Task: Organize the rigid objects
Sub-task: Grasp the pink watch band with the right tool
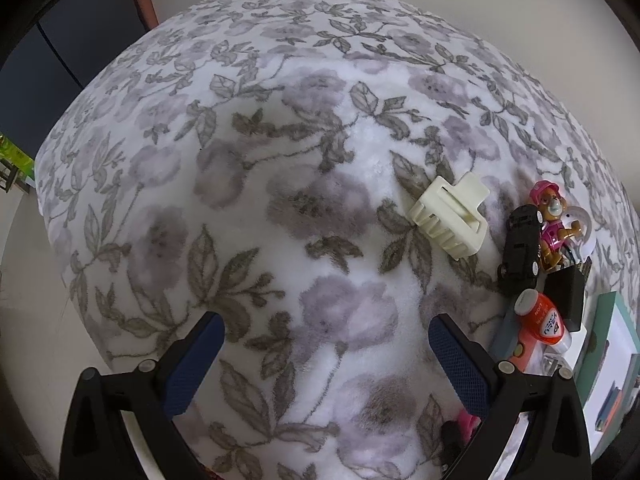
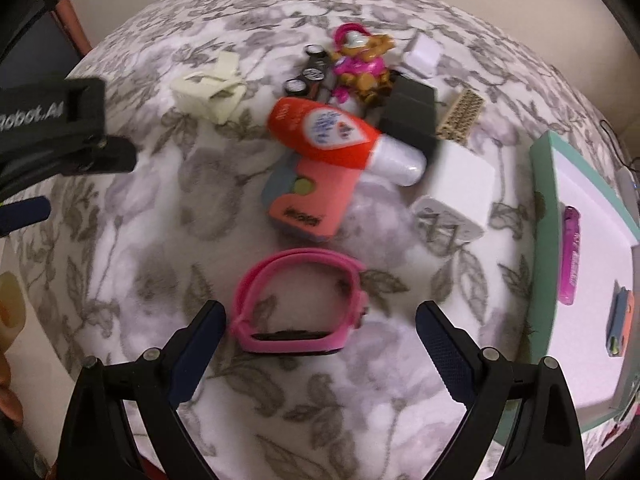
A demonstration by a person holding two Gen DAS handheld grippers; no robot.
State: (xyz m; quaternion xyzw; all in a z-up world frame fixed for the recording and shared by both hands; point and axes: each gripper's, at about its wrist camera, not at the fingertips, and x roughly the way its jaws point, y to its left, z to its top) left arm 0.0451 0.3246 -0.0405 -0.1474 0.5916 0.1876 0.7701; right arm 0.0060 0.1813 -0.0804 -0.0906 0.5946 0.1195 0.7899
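Right tongs (image 2: 318,330): we have them spread wide, nothing held
Pink watch (image 2: 300,304): dead ahead, just beyond the tips and between them; its long axis runs across the gap, face nearest us
Left tongs (image 1: 326,344): also wide apart and empty, over bare blanket (image 1: 280,200)
Nearer: we judge the right
Box (image 2: 580,240): off to the right

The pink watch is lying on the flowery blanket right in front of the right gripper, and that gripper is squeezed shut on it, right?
Not quite. The pink watch does lie on the flowery blanket right in front of the right gripper, but the right wrist view shows the jaws spread wide open, not squeezing it.
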